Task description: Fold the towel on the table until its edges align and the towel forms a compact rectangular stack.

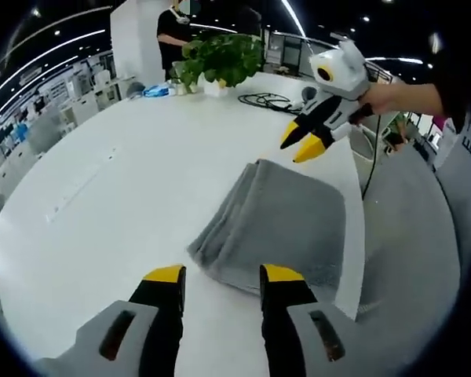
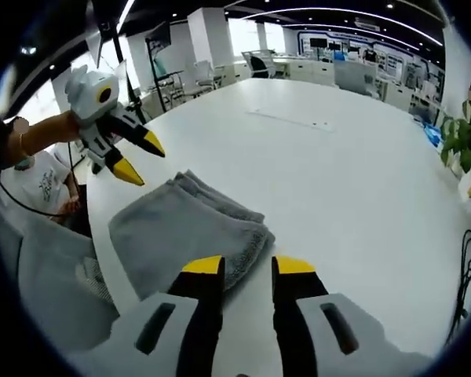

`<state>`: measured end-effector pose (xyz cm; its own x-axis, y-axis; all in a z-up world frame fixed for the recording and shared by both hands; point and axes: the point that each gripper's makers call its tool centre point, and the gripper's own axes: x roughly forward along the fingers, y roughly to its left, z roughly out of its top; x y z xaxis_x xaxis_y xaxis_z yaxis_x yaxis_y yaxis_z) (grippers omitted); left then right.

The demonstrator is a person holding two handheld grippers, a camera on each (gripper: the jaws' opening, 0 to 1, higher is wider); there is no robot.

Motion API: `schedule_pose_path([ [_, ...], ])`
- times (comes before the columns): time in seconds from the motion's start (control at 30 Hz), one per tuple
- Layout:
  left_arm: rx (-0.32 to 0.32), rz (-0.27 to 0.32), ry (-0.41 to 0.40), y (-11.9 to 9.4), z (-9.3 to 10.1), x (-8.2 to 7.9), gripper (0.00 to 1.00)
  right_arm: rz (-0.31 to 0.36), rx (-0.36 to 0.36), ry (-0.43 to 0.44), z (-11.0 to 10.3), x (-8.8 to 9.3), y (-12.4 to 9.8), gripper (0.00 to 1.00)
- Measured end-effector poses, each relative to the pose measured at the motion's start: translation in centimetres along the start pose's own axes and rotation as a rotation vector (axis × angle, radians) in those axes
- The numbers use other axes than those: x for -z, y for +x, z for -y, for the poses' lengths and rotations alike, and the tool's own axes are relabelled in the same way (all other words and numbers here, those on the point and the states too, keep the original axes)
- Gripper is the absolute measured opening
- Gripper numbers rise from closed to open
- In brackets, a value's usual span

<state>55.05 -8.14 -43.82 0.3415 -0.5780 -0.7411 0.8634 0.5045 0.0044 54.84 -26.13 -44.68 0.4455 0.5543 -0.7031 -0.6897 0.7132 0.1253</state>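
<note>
2 pairs of yellow-tipped tongs hang above the desk, both with jaws apart and holding nothing. In the left gripper view the left tongs (image 1: 220,274) sit just short of the near edge of the towel (image 1: 279,224), while the right tongs (image 1: 303,142) hover beyond the towel's far corner, held by a hand (image 1: 388,98) coming in from the right. In the right gripper view the right tongs (image 2: 248,265) stand just beside the towel's folded edge, and the left tongs (image 2: 140,156) float above its far side. The grey towel lies folded in a compact layered rectangle near the rounded edge of the white desk (image 1: 133,181). A potted plant (image 1: 220,59) and a coiled black cable (image 1: 265,100) rest farther along the desk.
</note>
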Motion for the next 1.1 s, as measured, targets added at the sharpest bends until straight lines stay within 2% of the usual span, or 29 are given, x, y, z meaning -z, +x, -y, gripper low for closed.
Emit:
schedule_pose_path([
  [0.13, 0.013, 0.013, -0.010, 0.0, 0.9, 0.1, 0.50, -0.001, -0.012, -0.026, -0.5, -0.1, -0.3, 0.34],
  [0.27, -0.002, 0.017, -0.004, -0.1, 1.6, 0.6, 0.61, 0.002, -0.033, -0.083, -1.0, 0.0, -0.6, 0.40],
  [0.3, 0.000, 0.016, -0.003, -0.2, 2.3, 0.5, 0.63, 0.007, -0.035, -0.092, -1.0, 0.0, -0.7, 0.41],
  [0.33, 0.009, 0.013, -0.001, -0.3, 2.9, 0.7, 0.64, 0.023, -0.047, -0.107, -1.6, -0.1, -0.9, 0.42],
  [0.4, 0.017, 0.013, -0.002, -0.2, 2.8, 0.9, 0.64, 0.045, -0.078, -0.103, -2.4, -0.3, -1.2, 0.45],
  [0.5, 0.027, 0.018, -0.002, -0.3, 4.4, 1.2, 0.65, 0.049, -0.096, -0.123, -3.2, 0.0, -1.4, 0.48],
  [0.7, 0.054, 0.038, 0.000, -0.3, 6.2, 1.4, 0.67, 0.015, -0.116, -0.176, -4.0, 1.4, -1.5, 0.52],
  [0.97, 0.067, 0.037, -0.001, -0.4, 7.7, 2.0, 0.67, 0.004, -0.149, -0.167, -5.2, 2.7, -1.5, 0.52],
  [1.1, 0.074, 0.019, 0.008, -0.1, 8.4, 2.8, 0.66, -0.004, -0.153, -0.164, -5.9, 3.5, -1.6, 0.52],
])
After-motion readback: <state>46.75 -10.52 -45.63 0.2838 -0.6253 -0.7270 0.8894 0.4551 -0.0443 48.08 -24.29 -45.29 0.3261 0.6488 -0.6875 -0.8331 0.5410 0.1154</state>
